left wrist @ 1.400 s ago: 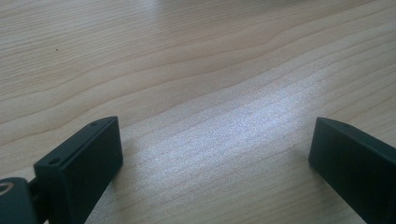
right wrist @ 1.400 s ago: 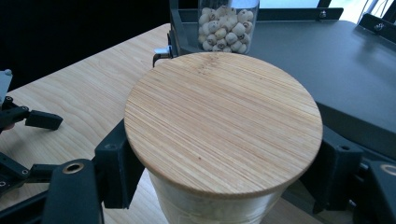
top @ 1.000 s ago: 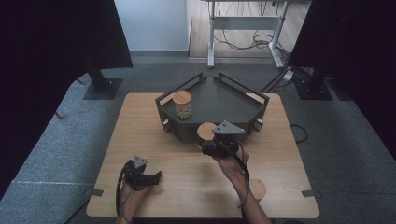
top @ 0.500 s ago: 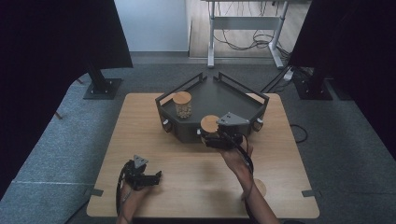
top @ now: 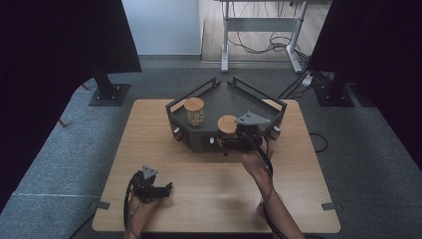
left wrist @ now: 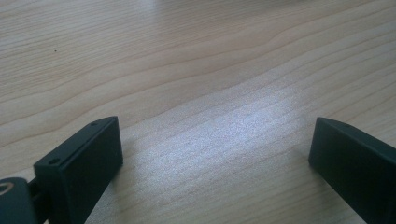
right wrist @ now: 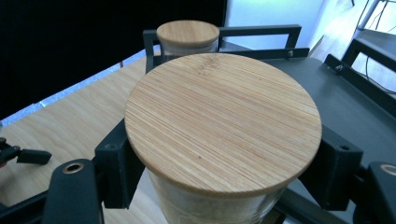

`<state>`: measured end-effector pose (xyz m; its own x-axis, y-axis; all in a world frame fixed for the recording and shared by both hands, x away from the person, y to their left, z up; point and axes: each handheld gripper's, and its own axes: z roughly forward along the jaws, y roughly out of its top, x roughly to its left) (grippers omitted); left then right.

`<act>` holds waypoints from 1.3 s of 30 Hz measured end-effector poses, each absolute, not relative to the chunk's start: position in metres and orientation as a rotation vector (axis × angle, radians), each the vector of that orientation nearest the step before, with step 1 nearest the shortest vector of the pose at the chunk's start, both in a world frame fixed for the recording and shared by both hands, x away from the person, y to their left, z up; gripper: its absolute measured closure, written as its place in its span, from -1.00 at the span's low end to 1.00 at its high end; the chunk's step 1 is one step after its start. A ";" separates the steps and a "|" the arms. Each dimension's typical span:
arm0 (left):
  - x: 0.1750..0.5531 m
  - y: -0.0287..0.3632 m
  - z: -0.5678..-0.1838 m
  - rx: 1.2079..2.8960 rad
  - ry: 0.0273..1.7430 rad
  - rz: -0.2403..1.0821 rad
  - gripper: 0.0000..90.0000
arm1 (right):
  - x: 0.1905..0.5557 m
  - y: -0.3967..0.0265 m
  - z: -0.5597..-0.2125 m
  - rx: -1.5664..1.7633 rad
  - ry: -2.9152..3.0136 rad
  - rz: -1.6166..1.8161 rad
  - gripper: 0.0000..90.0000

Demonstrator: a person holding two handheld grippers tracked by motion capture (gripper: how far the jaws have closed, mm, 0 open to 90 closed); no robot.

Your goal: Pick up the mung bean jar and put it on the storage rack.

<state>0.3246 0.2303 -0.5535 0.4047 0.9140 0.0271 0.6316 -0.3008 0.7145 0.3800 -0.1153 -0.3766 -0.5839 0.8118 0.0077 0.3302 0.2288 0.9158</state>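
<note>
From the high view, our right gripper [top: 230,144] has carried the jar [top: 227,124] forward onto the tray [top: 199,142], near the other jar [top: 194,110], so set-down seems close. In the left gripper view, our jaws stand apart over the table [left wrist: 196,70]. In the right gripper view, our jaws clamp the jar [right wrist: 223,121].

The right claw [right wrist: 223,184] grips a glass jar [right wrist: 219,205] just under its round bamboo lid [right wrist: 223,122], one black jaw pressed against each side. The jar's contents are hard to make out, perhaps something pale. Behind it a second jar [right wrist: 187,41] with a matching lid stands in the dark tray [right wrist: 345,100], close to the railing. The pale wooden bench [right wrist: 70,126] lies to the left.
</note>
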 end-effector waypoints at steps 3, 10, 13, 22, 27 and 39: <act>0.325 0.230 -0.553 2.041 1.311 0.584 -0.94 | 0.384 -0.116 -0.373 1.044 2.024 1.329 -0.45; 0.325 0.230 -0.553 2.041 1.311 0.583 -0.95 | 0.393 -0.115 -0.369 1.040 2.017 1.320 -0.45; 0.325 0.230 -0.553 2.041 1.311 0.583 -0.95 | 0.398 -0.115 -0.368 1.043 2.016 1.315 -0.45; 0.325 0.230 -0.553 2.041 1.310 0.583 -0.94 | 0.412 -0.119 -0.369 1.063 1.999 1.299 -0.45; 0.325 0.230 -0.553 2.041 1.310 0.583 -0.95 | 0.418 -0.120 -0.370 1.075 1.985 1.287 -0.45; 0.325 0.230 -0.553 2.040 1.310 0.584 -0.94 | 0.435 -0.117 -0.371 1.078 1.972 1.272 -0.45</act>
<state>0.3248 0.2303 -0.5535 0.4058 0.9136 0.0270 0.6310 -0.3013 0.7149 0.4347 -0.1169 -0.3710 -0.5259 0.8502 -0.0250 0.3279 0.2297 0.9164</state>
